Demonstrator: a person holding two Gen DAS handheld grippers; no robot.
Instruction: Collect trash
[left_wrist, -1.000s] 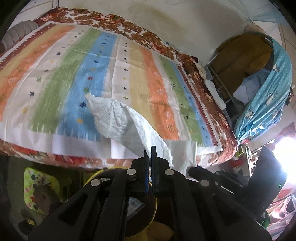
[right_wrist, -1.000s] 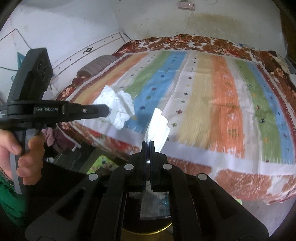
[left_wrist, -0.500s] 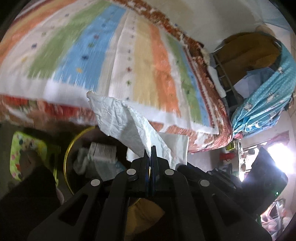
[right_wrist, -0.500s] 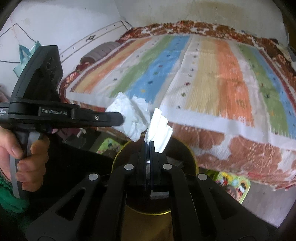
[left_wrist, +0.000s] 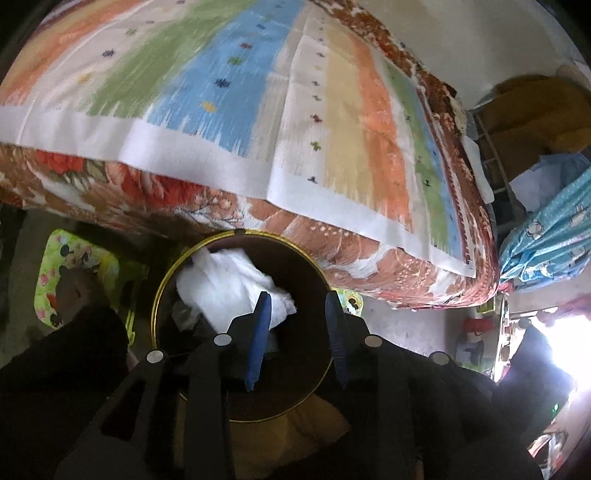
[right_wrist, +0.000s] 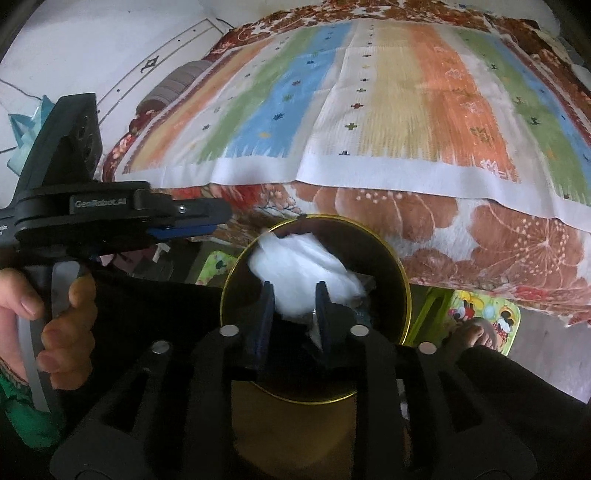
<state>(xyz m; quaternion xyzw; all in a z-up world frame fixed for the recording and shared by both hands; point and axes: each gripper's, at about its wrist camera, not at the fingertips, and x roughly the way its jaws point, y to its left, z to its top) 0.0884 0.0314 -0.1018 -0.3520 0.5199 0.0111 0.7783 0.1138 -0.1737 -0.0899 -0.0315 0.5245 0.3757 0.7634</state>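
Tissue (left_wrist: 229, 284) beyond fingers (left_wrist: 258, 328), inside bin (left_wrist: 162, 288)

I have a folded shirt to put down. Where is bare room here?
The striped sheet lies bare from its white hem to the floral border. It is crowded at the bin, where white paper piles up.

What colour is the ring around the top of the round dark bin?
Yellow-gold. The thin rim circles the dark bin's mouth, clearest in the right wrist view.
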